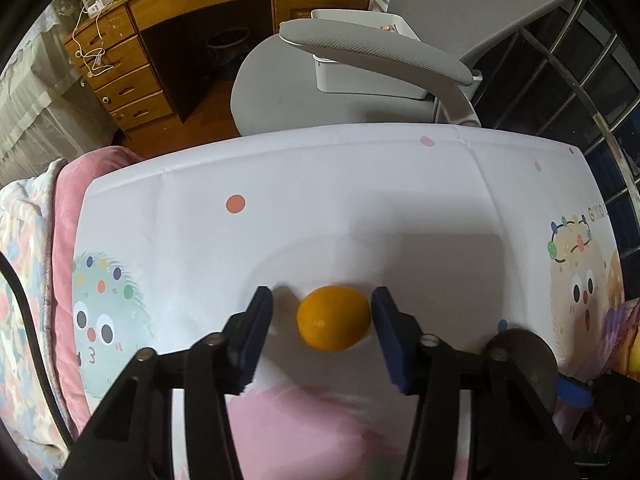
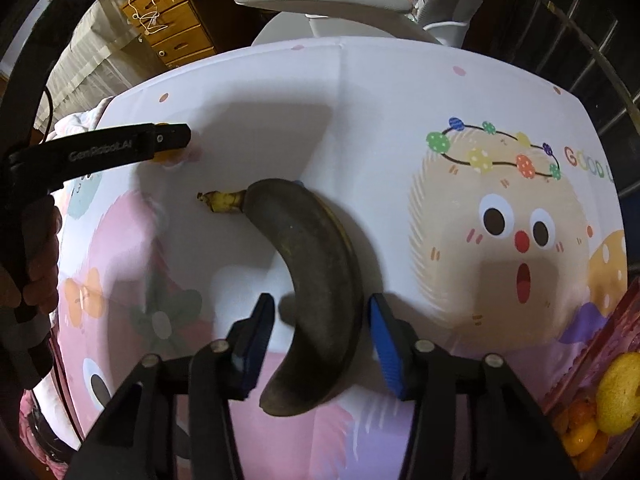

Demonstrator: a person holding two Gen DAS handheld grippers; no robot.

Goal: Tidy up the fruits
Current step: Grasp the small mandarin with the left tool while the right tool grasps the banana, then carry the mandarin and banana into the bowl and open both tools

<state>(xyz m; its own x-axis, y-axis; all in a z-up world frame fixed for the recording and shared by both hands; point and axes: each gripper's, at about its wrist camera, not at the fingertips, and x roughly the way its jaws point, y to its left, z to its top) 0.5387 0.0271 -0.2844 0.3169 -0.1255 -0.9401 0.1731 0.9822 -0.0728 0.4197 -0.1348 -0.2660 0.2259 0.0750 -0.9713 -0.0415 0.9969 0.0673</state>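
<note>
An orange [image 1: 333, 317] lies on the white cartoon-print tablecloth [image 1: 320, 200]. My left gripper [image 1: 322, 304] is open, its blue pads either side of the orange, the right pad close to it. A dark, overripe banana [image 2: 316, 284] with a yellow stem lies on the cloth in the right wrist view. My right gripper [image 2: 322, 312] is open with the banana's lower half between its pads, not pressed. The left gripper [image 2: 120, 148] shows at the left of that view, the orange mostly hidden behind it.
A pink container [image 2: 600, 380] with a yellow fruit and small orange fruits sits at the right table edge. A grey office chair [image 1: 360, 64] carrying a white bin stands beyond the far edge. A wooden desk [image 1: 168, 28] is behind. Pink bedding [image 1: 60, 240] lies left.
</note>
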